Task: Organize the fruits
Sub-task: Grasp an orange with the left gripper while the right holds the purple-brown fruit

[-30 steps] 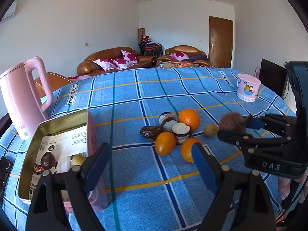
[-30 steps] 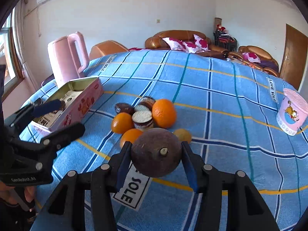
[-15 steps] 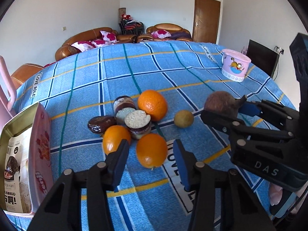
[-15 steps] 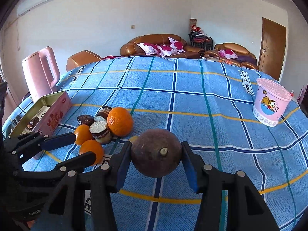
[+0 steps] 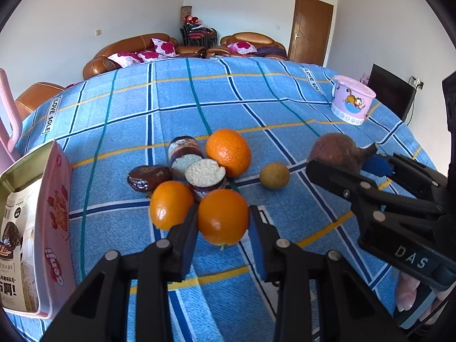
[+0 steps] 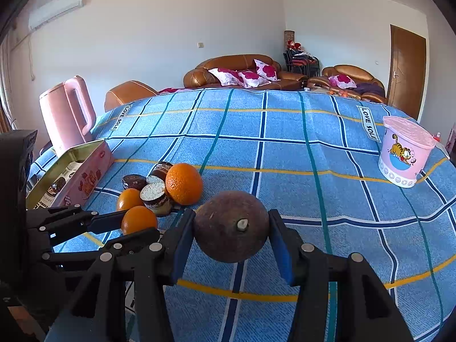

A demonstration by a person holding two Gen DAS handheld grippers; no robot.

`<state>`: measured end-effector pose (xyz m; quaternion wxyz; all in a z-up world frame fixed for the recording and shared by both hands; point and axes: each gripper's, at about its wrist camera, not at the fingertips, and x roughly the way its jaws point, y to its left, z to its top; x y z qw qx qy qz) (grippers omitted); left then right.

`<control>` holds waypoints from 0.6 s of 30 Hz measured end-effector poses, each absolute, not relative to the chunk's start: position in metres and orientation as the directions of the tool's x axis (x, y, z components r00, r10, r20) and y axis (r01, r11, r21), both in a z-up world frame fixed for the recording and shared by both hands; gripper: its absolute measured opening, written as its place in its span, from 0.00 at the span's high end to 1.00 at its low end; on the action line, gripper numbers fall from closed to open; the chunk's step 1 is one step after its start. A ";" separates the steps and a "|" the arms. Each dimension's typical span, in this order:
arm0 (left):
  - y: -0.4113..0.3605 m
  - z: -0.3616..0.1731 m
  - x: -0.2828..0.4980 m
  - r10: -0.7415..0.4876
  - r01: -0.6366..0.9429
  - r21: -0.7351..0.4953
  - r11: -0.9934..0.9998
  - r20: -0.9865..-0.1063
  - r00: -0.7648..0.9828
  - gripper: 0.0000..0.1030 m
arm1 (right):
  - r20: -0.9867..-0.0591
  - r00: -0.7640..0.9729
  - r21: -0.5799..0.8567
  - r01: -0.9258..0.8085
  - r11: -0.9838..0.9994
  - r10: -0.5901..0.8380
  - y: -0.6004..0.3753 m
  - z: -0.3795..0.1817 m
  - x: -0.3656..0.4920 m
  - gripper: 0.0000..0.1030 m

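Left gripper [image 5: 223, 222] just closed, pads clamped on front orange [image 5: 222, 216]. Second orange [image 5: 171, 203] touches left finger [image 5: 186, 228]; lift may nudge it, roll it into snack pile [image 5: 196, 168]. Right gripper [image 6: 231, 228] holds brown fruit [image 6: 231, 228] between pads; round skin may slip.
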<state>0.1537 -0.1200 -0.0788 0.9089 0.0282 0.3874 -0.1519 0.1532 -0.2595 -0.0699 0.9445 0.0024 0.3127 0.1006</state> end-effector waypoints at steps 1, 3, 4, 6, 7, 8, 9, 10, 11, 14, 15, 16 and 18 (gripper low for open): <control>-0.119 -0.078 0.153 -0.257 0.296 -0.070 0.953 -0.706 0.660 0.65 | -0.587 0.786 0.069 -0.194 0.979 0.197 -0.260 -0.069 0.152 0.49; -0.117 -0.075 0.151 -0.255 0.288 -0.071 0.955 -0.691 0.676 0.65 | -0.575 0.792 0.068 -0.204 0.977 0.206 -0.259 -0.068 0.150 0.49; -0.116 -0.074 0.150 -0.253 0.284 -0.069 0.956 -0.684 0.685 0.65 | -0.570 0.795 0.066 -0.207 0.976 0.207 -0.258 -0.067 0.149 0.49; -0.115 -0.071 0.147 -0.250 0.277 -0.068 0.958 -0.668 0.701 0.65 | -0.559 0.800 0.066 -0.219 0.974 0.218 -0.257 -0.066 0.147 0.49; -0.114 -0.070 0.146 -0.247 0.273 -0.066 0.960 -0.661 0.708 0.65 | -0.555 0.802 0.066 -0.221 0.973 0.220 -0.257 -0.065 0.146 0.49; -0.113 -0.069 0.145 -0.245 0.270 -0.065 0.961 -0.655 0.715 0.65 | -0.551 0.804 0.066 -0.223 0.973 0.222 -0.257 -0.064 0.145 0.49; -0.113 -0.068 0.144 -0.243 0.267 -0.063 0.962 -0.650 0.720 0.65 | -0.549 0.805 0.067 -0.226 0.972 0.225 -0.258 -0.064 0.146 0.49; -0.112 -0.067 0.144 -0.241 0.264 -0.062 0.962 -0.645 0.725 0.65 | -0.547 0.805 0.067 -0.229 0.971 0.228 -0.257 -0.064 0.145 0.49; -0.112 -0.067 0.143 -0.238 0.262 -0.060 0.963 -0.639 0.731 0.65 | -0.545 0.806 0.067 -0.230 0.971 0.229 -0.258 -0.064 0.145 0.49; -0.112 -0.064 0.140 -0.232 0.256 -0.052 0.965 -0.624 0.746 0.65 | -0.539 0.809 0.065 -0.237 0.969 0.234 -0.257 -0.063 0.144 0.49; -0.112 -0.064 0.140 -0.230 0.255 -0.050 0.966 -0.620 0.750 0.65 | -0.537 0.811 0.063 -0.237 0.969 0.233 -0.257 -0.063 0.143 0.49; -0.111 -0.063 0.139 -0.228 0.253 -0.048 0.966 -0.616 0.754 0.65 | -0.535 0.812 0.061 -0.237 0.970 0.232 -0.257 -0.063 0.143 0.49; -0.111 -0.062 0.138 -0.225 0.249 -0.046 0.967 -0.608 0.761 0.65 | -0.529 0.815 0.060 -0.239 0.969 0.234 -0.257 -0.062 0.142 0.49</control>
